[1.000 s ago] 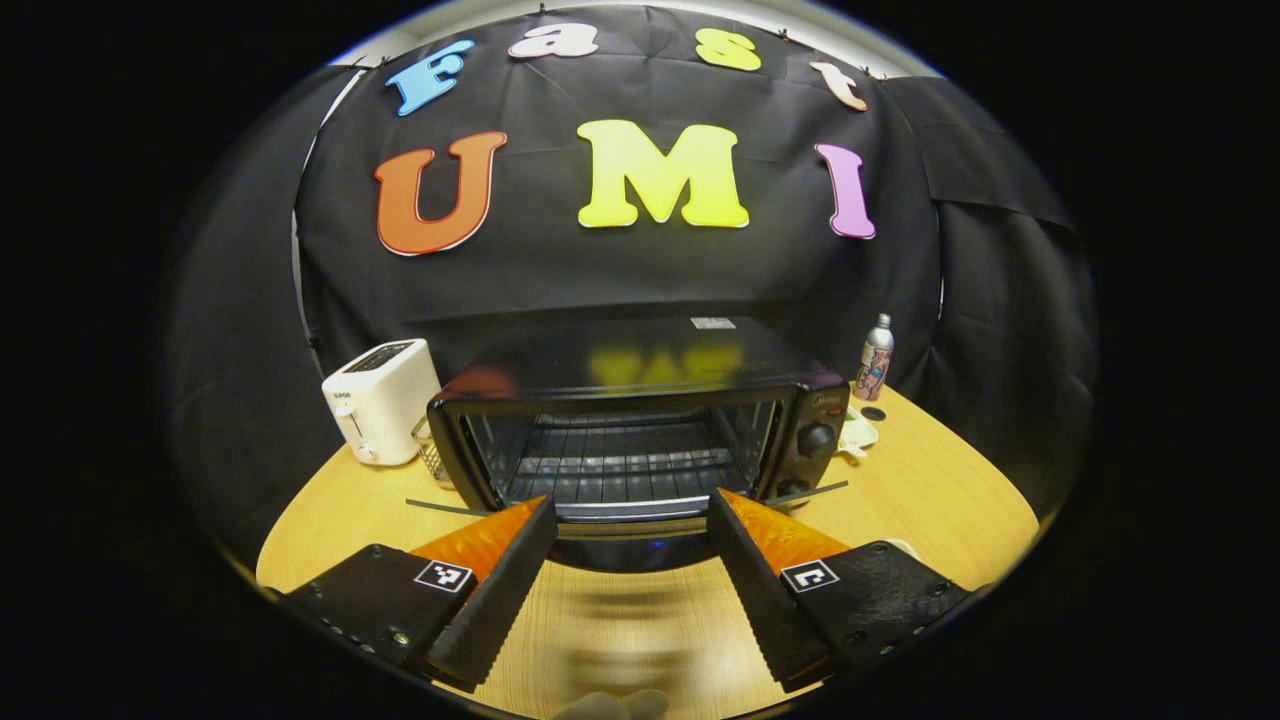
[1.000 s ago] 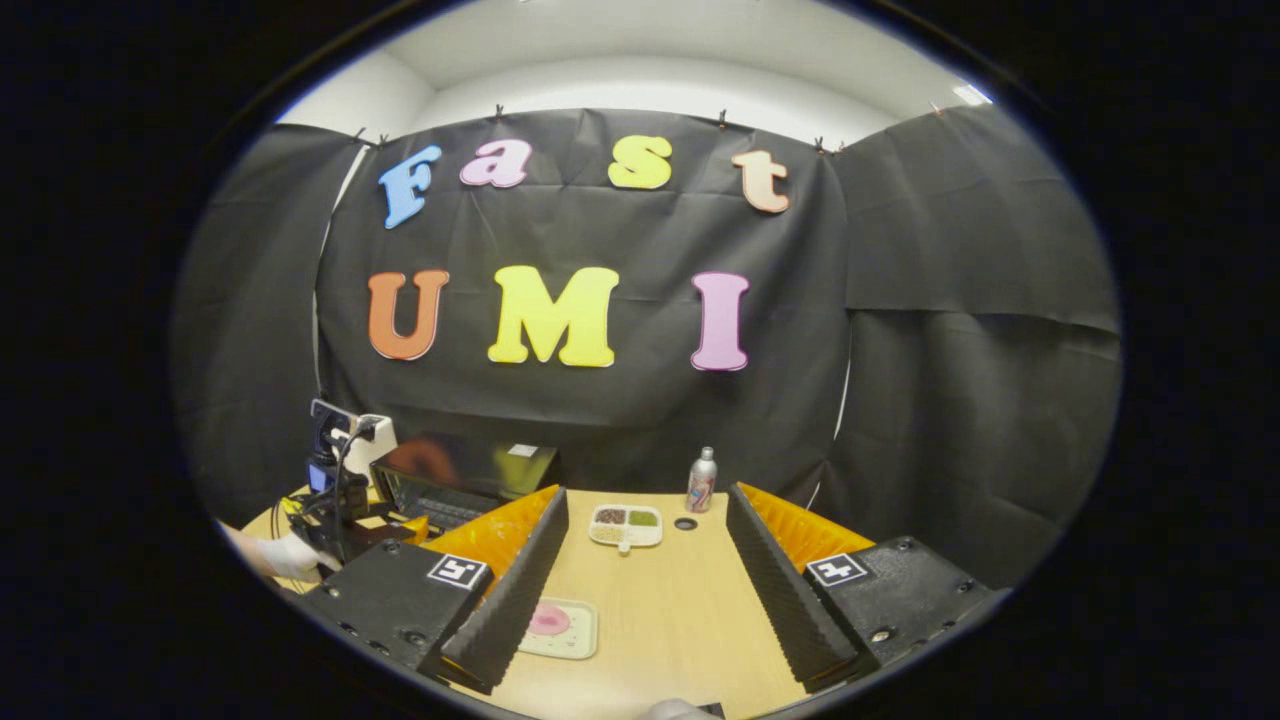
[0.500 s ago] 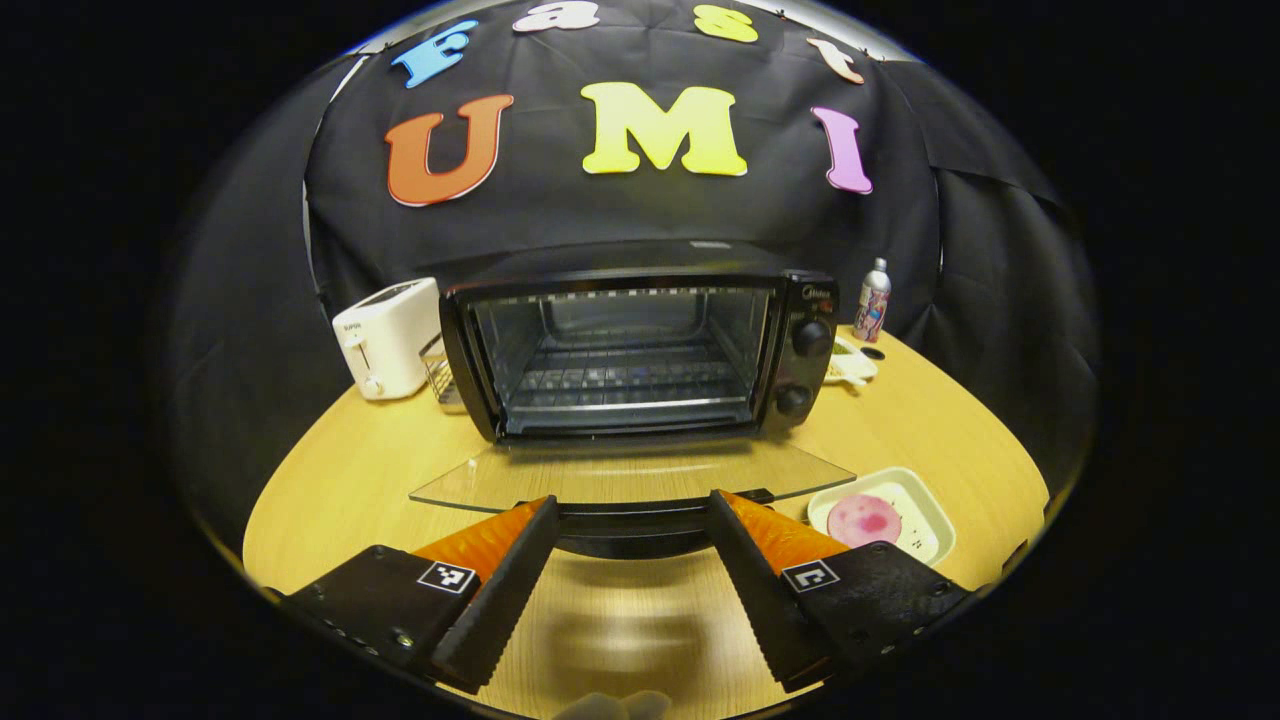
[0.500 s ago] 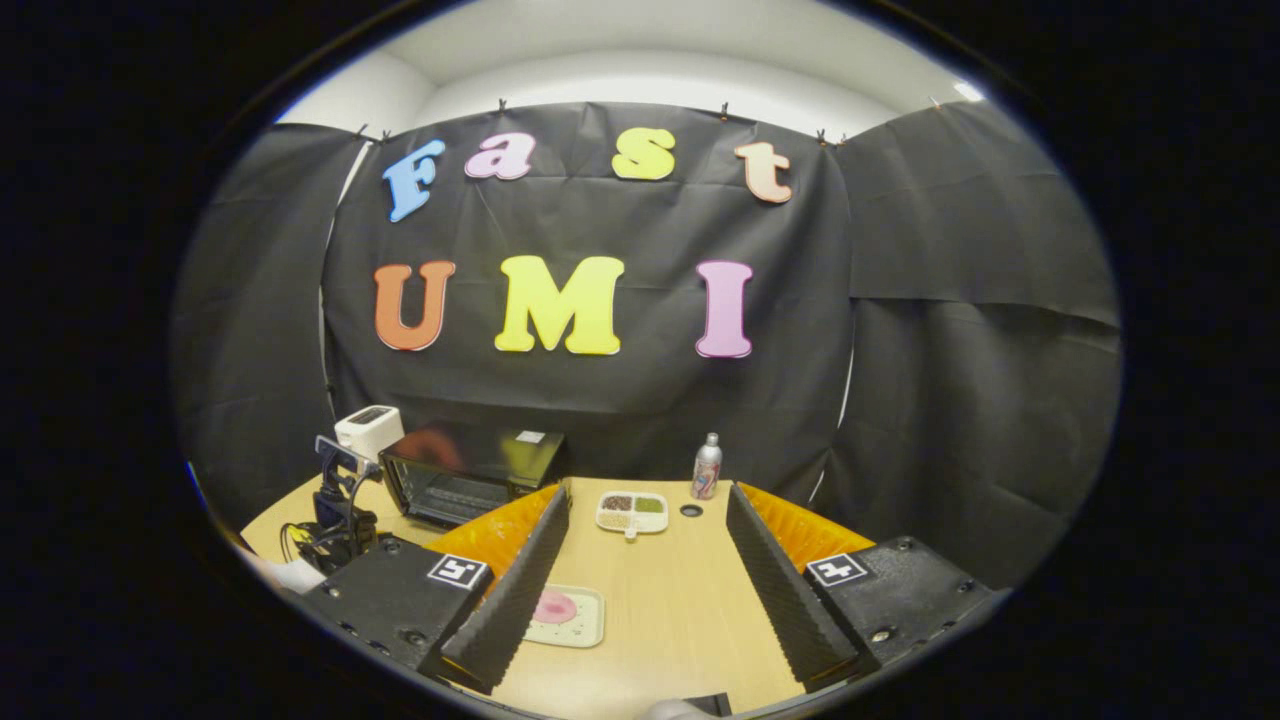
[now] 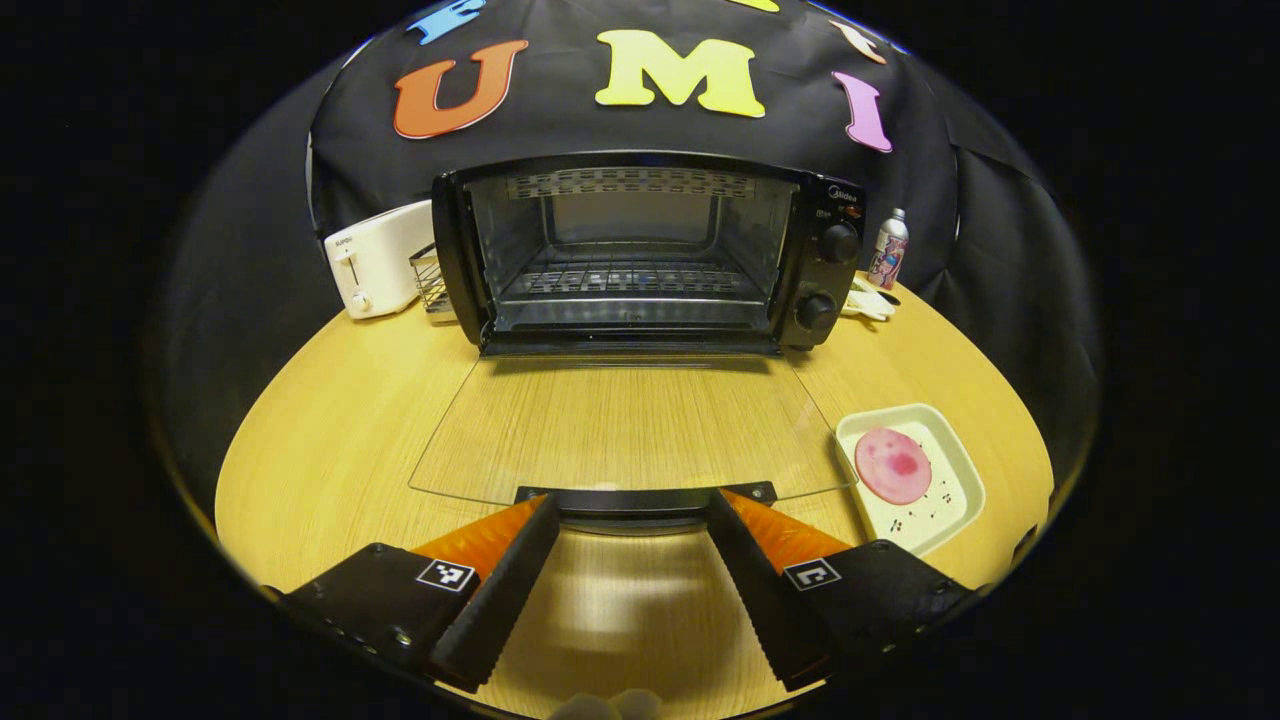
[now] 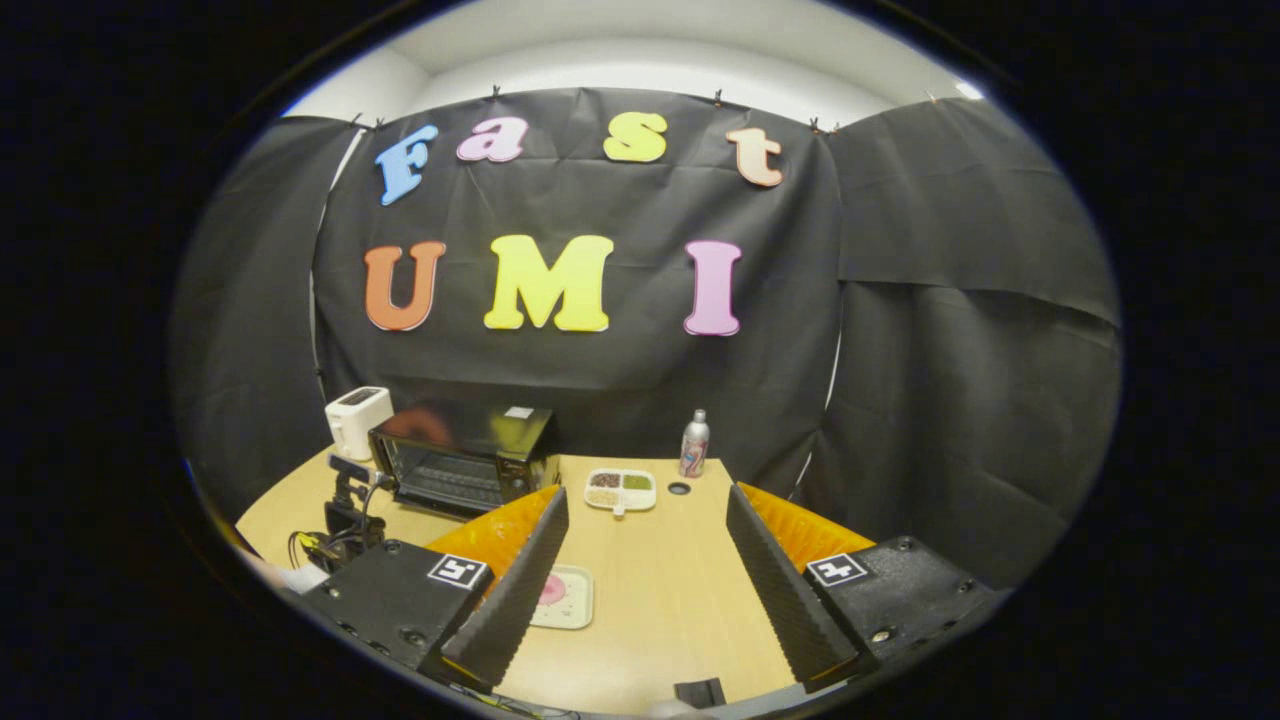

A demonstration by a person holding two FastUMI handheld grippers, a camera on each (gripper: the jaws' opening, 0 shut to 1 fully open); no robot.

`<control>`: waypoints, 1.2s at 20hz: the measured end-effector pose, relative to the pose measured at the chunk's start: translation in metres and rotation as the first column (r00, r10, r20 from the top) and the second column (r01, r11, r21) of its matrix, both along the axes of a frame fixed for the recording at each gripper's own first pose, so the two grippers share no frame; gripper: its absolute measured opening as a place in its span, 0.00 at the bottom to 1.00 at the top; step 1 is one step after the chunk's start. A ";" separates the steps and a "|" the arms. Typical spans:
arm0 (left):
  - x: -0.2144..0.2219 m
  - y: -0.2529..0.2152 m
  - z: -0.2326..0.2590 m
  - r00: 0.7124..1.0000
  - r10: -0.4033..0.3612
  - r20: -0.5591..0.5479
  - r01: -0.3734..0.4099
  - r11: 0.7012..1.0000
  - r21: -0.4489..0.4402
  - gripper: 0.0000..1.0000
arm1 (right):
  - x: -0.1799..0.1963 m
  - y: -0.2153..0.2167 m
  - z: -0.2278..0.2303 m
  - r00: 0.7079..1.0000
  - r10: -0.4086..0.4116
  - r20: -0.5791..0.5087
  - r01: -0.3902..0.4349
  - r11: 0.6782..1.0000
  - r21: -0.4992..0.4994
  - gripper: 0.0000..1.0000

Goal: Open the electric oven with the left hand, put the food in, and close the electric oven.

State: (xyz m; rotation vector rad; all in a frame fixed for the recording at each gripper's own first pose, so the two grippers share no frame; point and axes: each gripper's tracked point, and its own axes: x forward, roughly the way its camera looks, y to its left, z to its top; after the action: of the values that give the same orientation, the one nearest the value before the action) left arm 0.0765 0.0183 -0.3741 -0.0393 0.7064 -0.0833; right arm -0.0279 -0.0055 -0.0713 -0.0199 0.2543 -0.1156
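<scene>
In the left gripper view the black electric oven [image 5: 640, 250] stands in the upper middle of the frame with its glass door [image 5: 630, 425] folded down flat over the round wooden table [image 5: 330, 420], and the wire rack inside is bare. The left gripper [image 5: 632, 512] sits at the lower middle with its jaws wide apart, one finger on each side of the dark door handle [image 5: 645, 497]; whether the fingers touch the handle cannot be told. The food, a pink round slice on a pale square tray [image 5: 912, 475], lies at the right of the frame, just beside the right corner of the door. In the right gripper view the right gripper [image 6: 647, 580] is at the bottom, jaws also wide and holding nothing, and the same tray [image 6: 563, 597] shows partly behind its left finger. The risk is probably that the tray is low and flat, so a careless grasp could tip it and let the slice slide off, or the tray could knock the door edge on the way in. The oven mouth is wide and open, but the white toaster [image 5: 375, 258] and the small bottle [image 5: 888, 250] stand close at both sides.
</scene>
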 end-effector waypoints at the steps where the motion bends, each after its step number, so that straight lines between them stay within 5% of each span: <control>1: -0.002 0.000 0.000 1.000 -0.003 0.000 0.003 1.000 0.002 0.96 | 0.000 0.000 -0.002 1.000 -0.001 -0.005 0.001 1.000 -0.001 0.96; 14: -0.043 0.018 0.125 0.967 0.003 0.256 0.006 0.999 -0.035 0.96 | 0.049 0.013 -0.123 0.968 0.090 -0.235 -0.073 0.994 0.081 0.96; 18: -0.059 0.032 0.180 0.945 0.050 0.323 -0.040 0.999 -0.035 0.96 | 0.076 0.026 -0.188 0.918 0.168 -0.359 -0.124 0.982 0.143 0.96; 24: -0.075 0.044 0.254 0.905 0.107 0.412 -0.117 0.993 -0.001 0.96 | 0.103 0.045 -0.279 0.793 0.284 -0.539 -0.141 0.946 0.290 0.75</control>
State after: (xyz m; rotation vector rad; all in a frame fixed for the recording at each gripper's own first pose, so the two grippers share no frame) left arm 0.0011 0.0622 -0.1203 -0.0377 0.2806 0.0283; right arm 0.0750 0.0397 -0.3508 0.1577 0.8750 0.1567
